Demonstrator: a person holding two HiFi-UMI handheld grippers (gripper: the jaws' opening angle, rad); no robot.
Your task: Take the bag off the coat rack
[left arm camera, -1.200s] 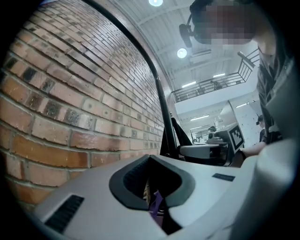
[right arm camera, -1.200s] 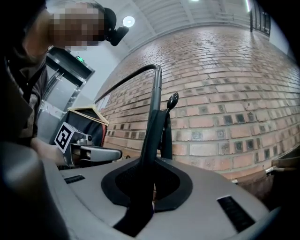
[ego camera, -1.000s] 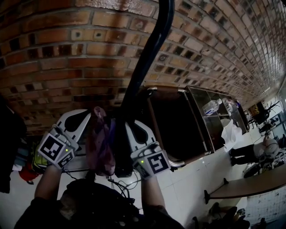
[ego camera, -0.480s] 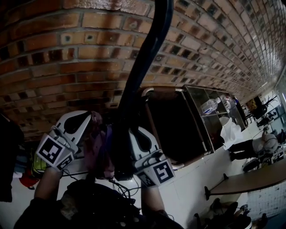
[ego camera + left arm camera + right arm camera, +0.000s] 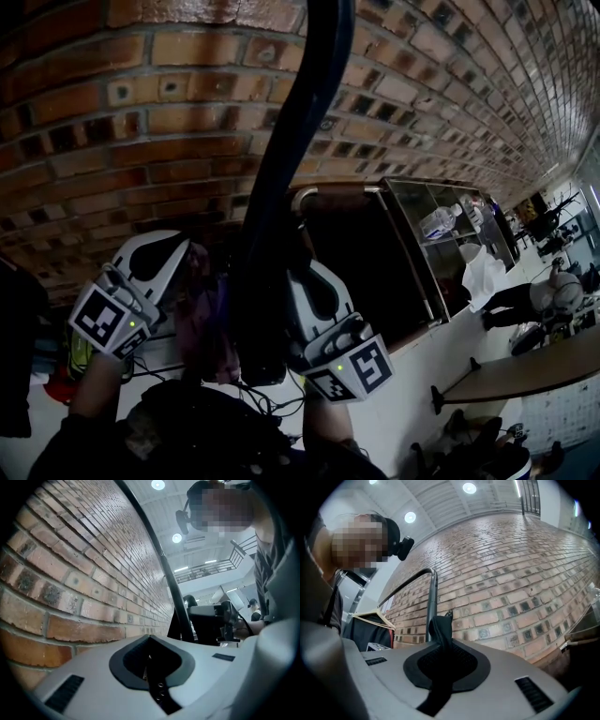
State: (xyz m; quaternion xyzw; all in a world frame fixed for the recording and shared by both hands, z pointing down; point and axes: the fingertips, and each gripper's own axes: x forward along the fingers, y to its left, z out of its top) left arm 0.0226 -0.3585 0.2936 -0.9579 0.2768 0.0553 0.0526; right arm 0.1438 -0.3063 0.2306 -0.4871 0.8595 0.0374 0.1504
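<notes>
The coat rack's black pole [image 5: 291,178] runs from the top of the head view down between my grippers, in front of the brick wall [image 5: 141,112]. A purple-maroon bag [image 5: 208,319] hangs beside the pole. My left gripper [image 5: 173,253] is just left of the bag, jaws shut; I see nothing clearly between them [image 5: 149,660]. My right gripper [image 5: 292,277] is on the pole's right side. It is shut on a black strap [image 5: 440,632], which rises out of its jaws [image 5: 440,663] in front of the rack's grey pole [image 5: 430,606]. The strap's join to the bag is hidden.
A dark cabinet with a glass door [image 5: 412,244] stands right of the rack. Further right are a wooden table [image 5: 525,375] and a seated person [image 5: 525,305]. A wooden hanger with a dark garment [image 5: 370,620] hangs at the left of the right gripper view.
My right gripper has slid a little right and nearer to the camera beside the pole. The left gripper has hardly moved. The view has tilted slightly upward.
</notes>
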